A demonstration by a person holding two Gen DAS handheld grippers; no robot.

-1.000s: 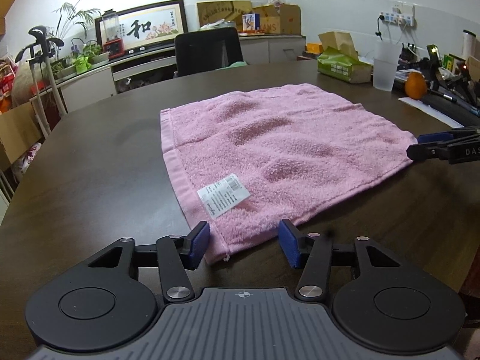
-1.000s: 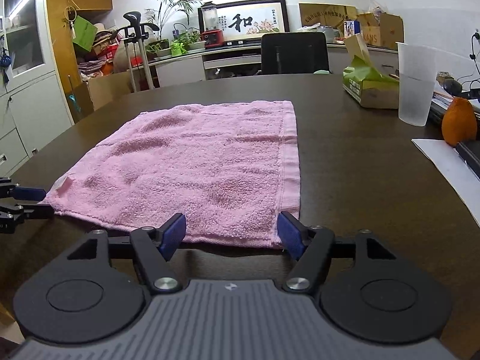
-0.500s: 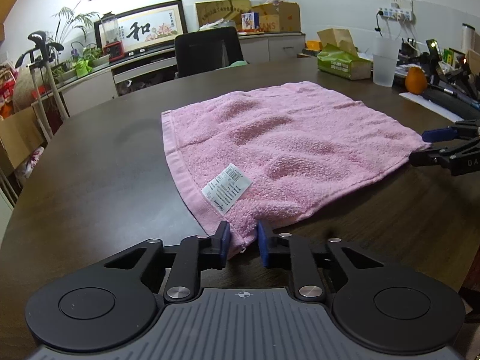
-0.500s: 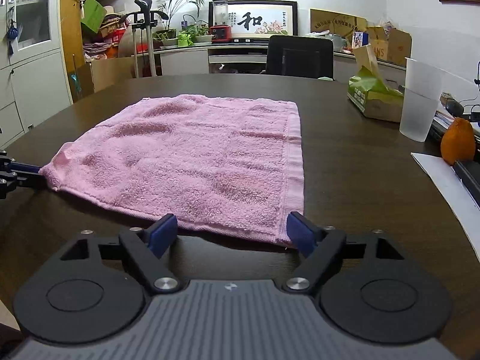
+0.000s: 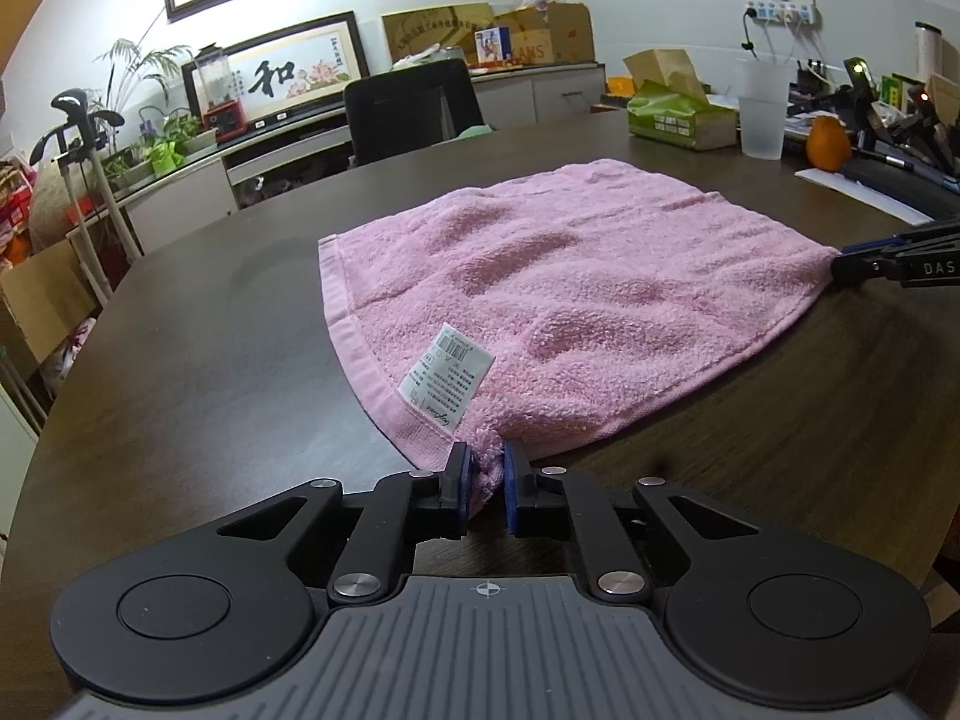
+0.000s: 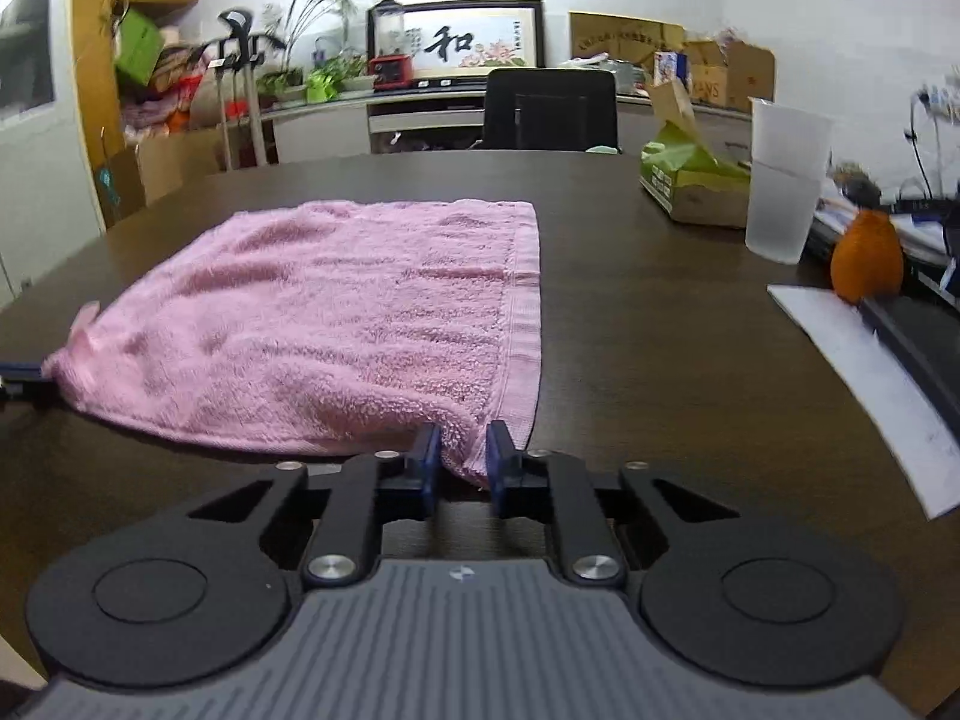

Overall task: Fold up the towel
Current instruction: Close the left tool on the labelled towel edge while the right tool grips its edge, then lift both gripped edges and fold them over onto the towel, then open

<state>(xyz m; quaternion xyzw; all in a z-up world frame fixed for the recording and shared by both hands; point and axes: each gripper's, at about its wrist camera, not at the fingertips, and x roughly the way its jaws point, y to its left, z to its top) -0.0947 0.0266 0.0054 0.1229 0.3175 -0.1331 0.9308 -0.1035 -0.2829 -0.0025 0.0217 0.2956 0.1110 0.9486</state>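
A pink towel lies spread on the dark wooden table, with a white care label near its near left corner. My left gripper is shut on that near left corner and lifts it slightly. In the right wrist view the towel reaches toward me, and my right gripper is shut on its near right corner, also raised a little. The right gripper shows at the right edge of the left wrist view, pinching the towel corner.
A black office chair stands at the far side. At the right are a green tissue box, a frosted plastic cup, an orange, white paper and dark equipment. Cabinets and plants line the back wall.
Both grippers moved in onto the near towel corners and shut on them, the left first and then the right. The near edge of the towel now lifts off the table.
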